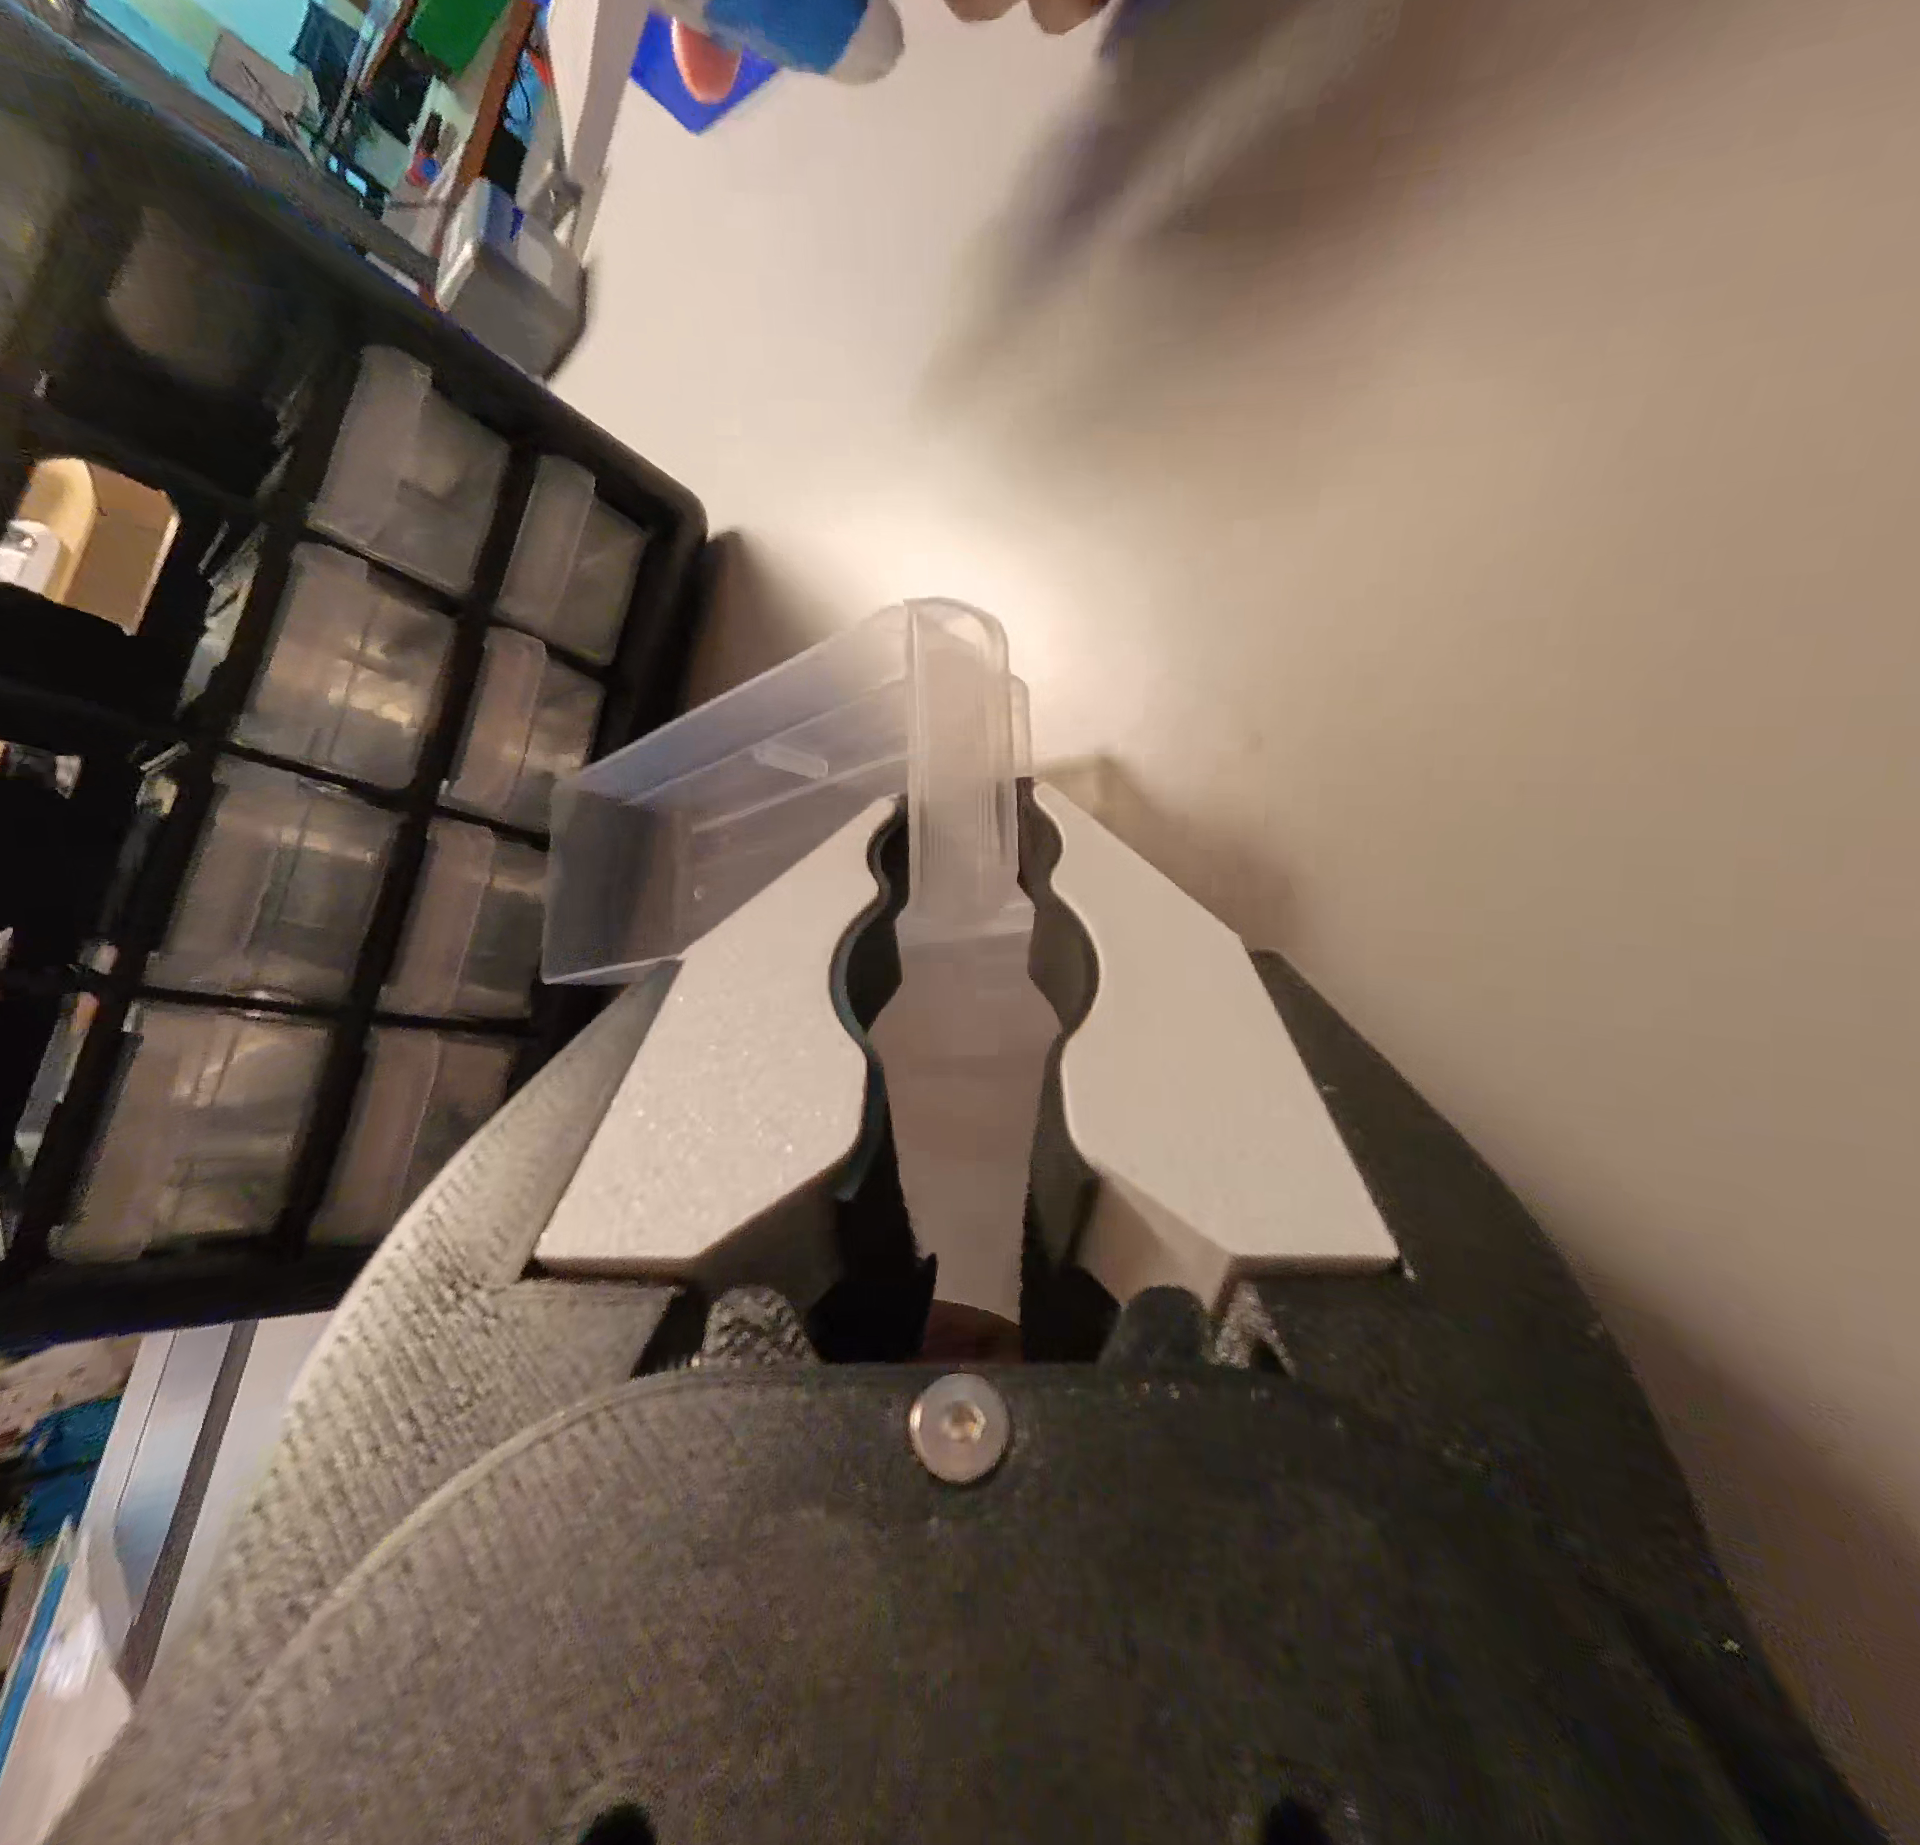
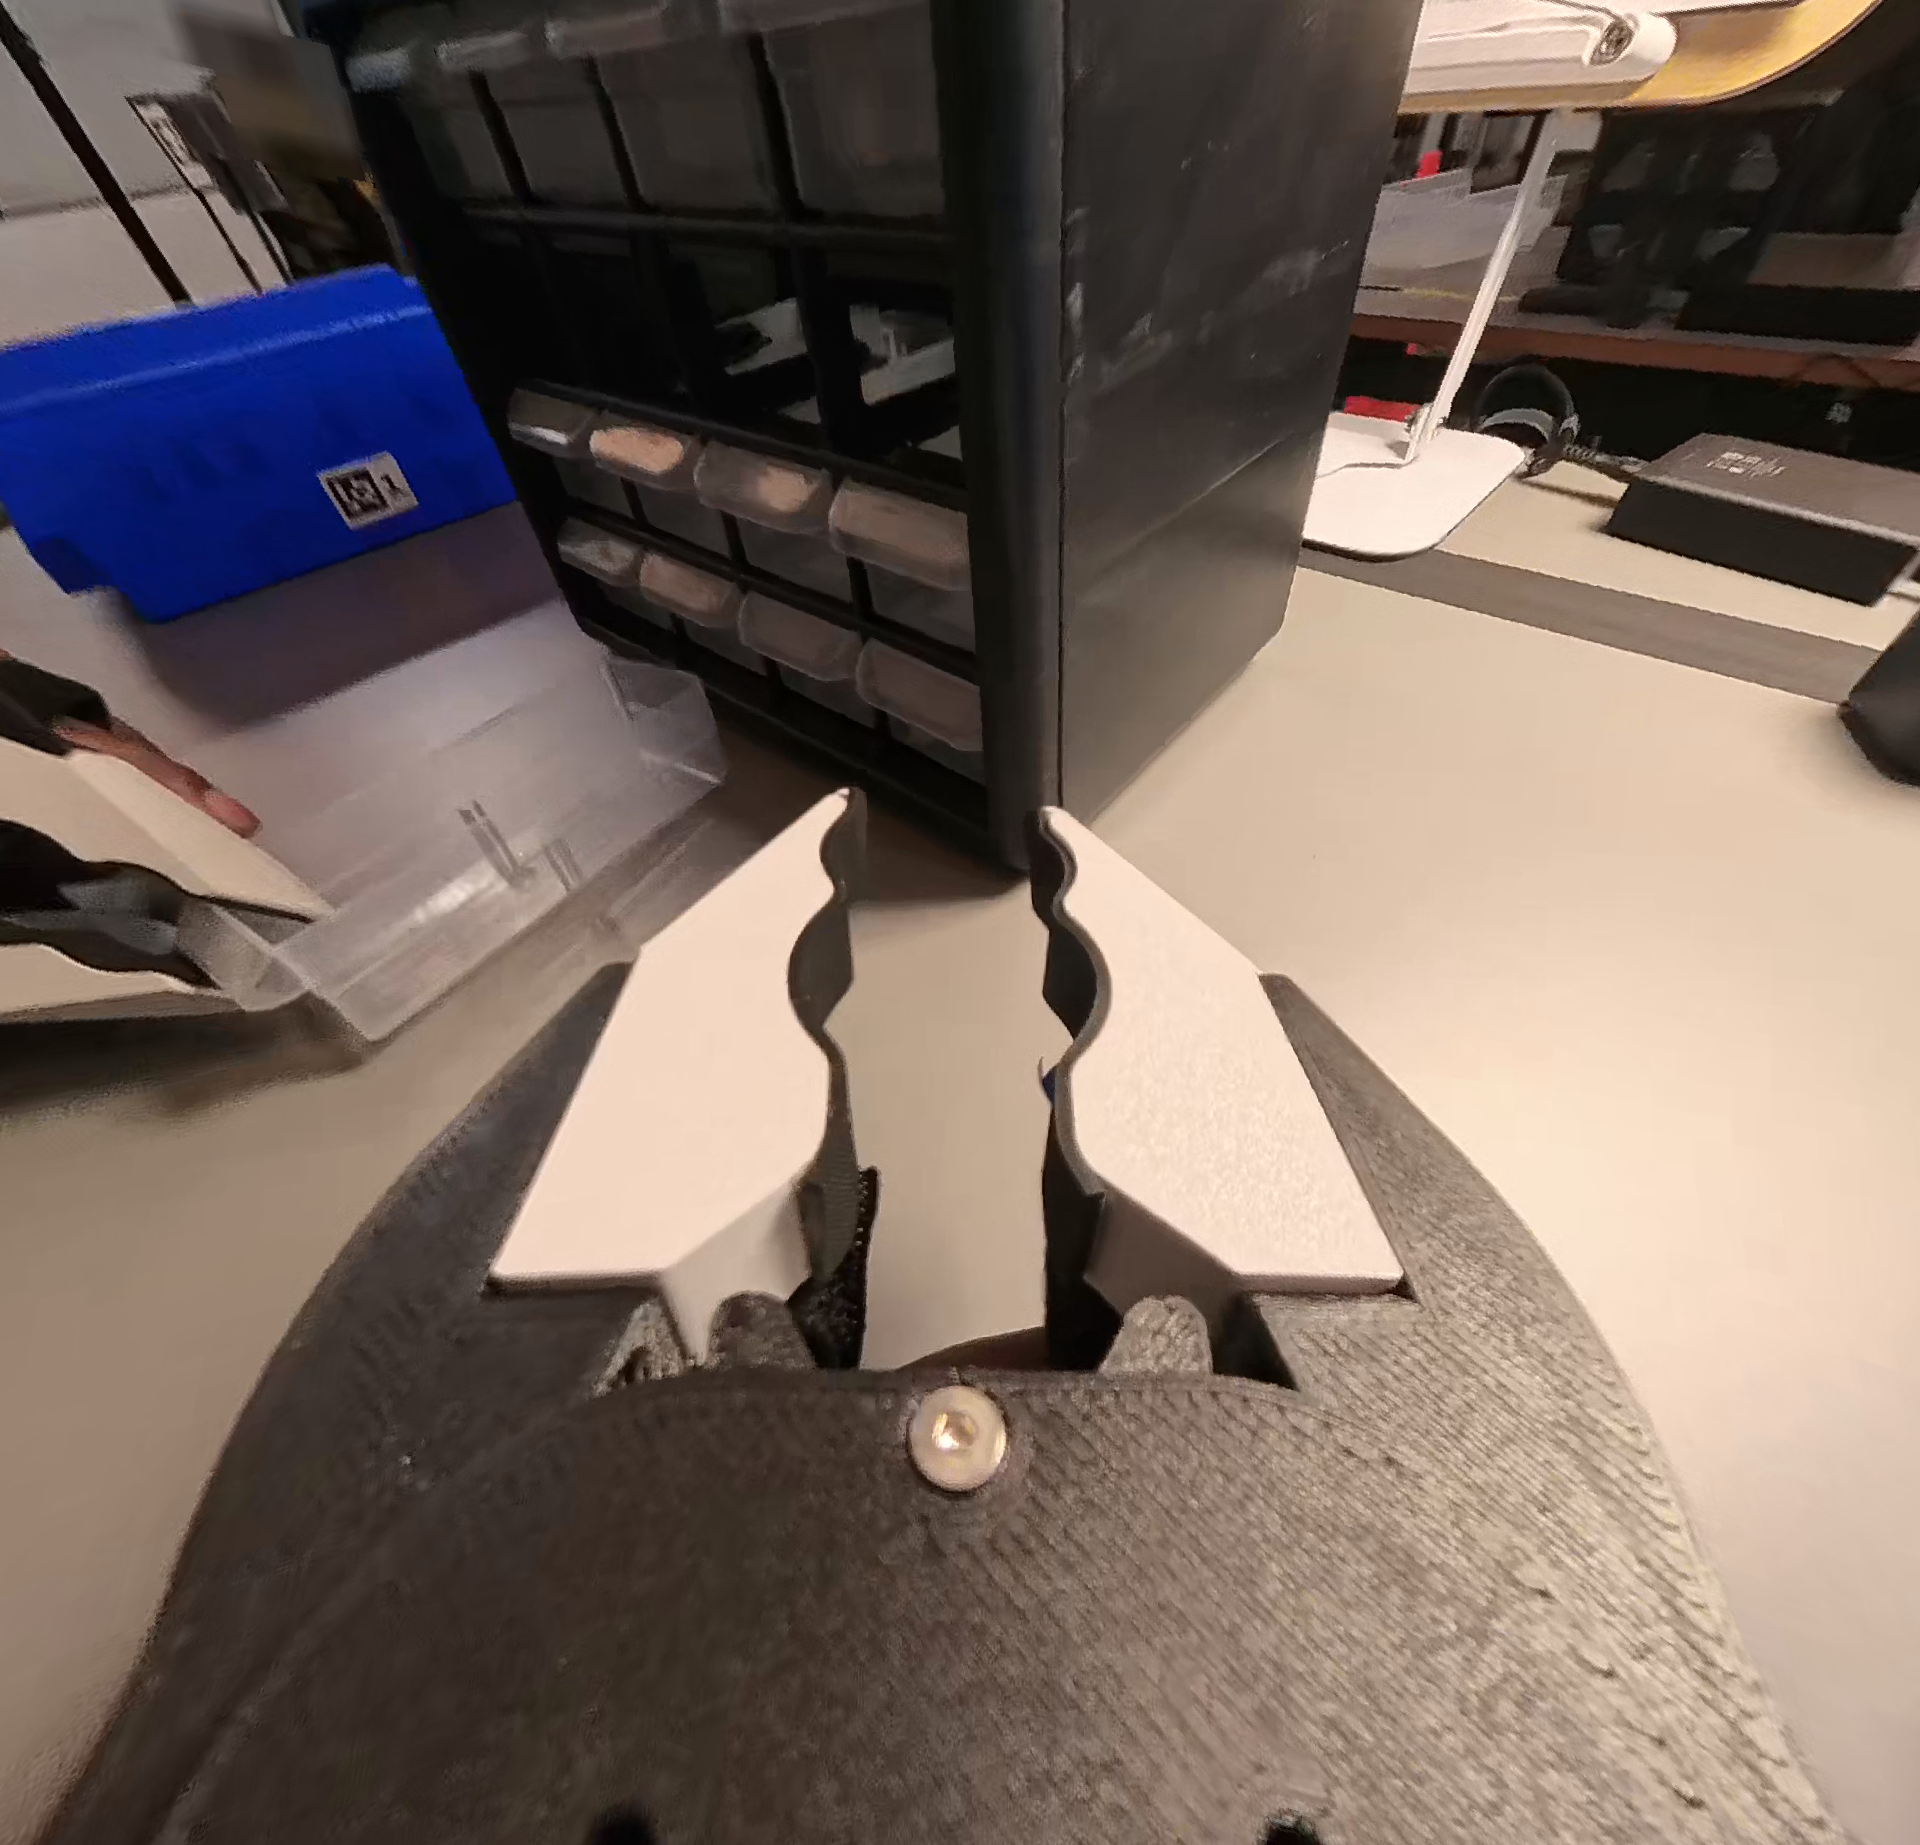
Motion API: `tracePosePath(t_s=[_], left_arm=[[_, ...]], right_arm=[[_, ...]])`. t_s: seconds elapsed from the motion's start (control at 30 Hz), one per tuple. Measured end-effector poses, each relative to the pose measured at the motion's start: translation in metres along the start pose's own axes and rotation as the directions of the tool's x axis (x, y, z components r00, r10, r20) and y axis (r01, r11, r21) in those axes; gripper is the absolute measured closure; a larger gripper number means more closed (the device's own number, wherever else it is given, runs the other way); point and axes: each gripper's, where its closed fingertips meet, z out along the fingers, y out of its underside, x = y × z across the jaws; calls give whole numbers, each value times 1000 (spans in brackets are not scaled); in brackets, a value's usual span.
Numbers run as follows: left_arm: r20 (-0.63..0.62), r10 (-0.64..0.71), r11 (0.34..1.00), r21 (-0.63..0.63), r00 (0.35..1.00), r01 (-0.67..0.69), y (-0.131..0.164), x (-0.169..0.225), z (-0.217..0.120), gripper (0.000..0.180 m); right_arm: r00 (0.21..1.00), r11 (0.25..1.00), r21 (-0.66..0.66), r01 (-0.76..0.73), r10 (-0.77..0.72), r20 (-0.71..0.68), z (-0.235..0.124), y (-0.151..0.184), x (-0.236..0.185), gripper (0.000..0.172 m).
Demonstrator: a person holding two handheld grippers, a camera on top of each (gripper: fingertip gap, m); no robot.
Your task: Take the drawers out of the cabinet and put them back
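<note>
The left gripper [image 1: 961, 839] pinched the front handle of a clear drawer [image 1: 727, 808] that looked empty, held out of the black cabinet [image 2: 1164, 393] just beside its front. The right gripper [image 2: 945, 839] stood spread and bare near the cabinet's corner. Two lower rows held clear drawers [image 2: 904, 538], contents unclear; the row above [image 2: 727, 330] was open.

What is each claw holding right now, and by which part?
The left claw grips a clear plastic drawer by its front handle lip, outside the black cabinet. The right claw is open and holds nothing.
</note>
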Motion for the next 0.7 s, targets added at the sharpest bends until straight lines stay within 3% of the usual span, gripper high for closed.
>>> tracePosePath(t_s=[0.1,0.27,0.37,0.5,0.7], left_arm=[[-27,11,998,70,1000,-9,-14,-3,-13,162],[-23,88,990,111,996,-85,-43,-24,-30,162],[-51,113,983,151,992,-104,-69,-36,-31,162],[-72,151,972,190,986,-136,-100,-51,-24,162],[-125,157,972,195,980,-131,-124,-65,-8,162]], right_arm=[[998,997,40,-59,58,17,0,-29,6,129],[988,976,165,-141,129,79,0,-128,15,120],[973,964,150,-220,207,99,14,-168,28,115],[933,939,35,-342,335,134,48,-170,42,100],[906,914,-7,-406,404,128,73,-160,50,99]])
